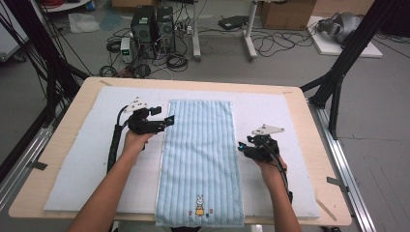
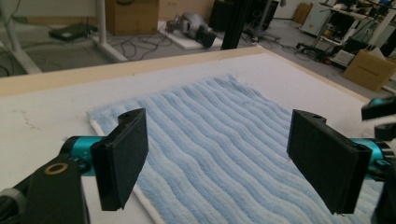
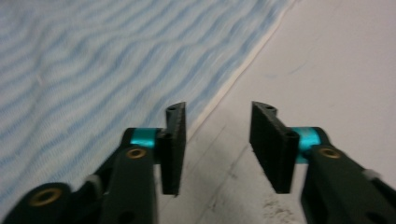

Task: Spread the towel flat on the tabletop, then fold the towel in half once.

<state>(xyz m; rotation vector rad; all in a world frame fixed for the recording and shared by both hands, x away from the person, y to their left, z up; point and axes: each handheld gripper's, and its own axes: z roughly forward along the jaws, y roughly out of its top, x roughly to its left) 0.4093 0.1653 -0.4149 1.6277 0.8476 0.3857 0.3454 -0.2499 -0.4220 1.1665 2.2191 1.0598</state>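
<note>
A light blue ribbed towel lies flat and lengthwise down the middle of the white mat, with a small rabbit print near its front end. My left gripper hovers at the towel's left edge near the far end, jaws wide open and empty; in the left gripper view the towel spreads out beyond the jaws. My right gripper sits at the towel's right edge, mid-length. In the right gripper view its jaws stand apart over bare mat just beside the towel's white hem, nothing between them.
The mat covers a wooden table. Black frame posts rise at both sides of the table. Computers, cables and cardboard boxes sit on the floor beyond the far edge.
</note>
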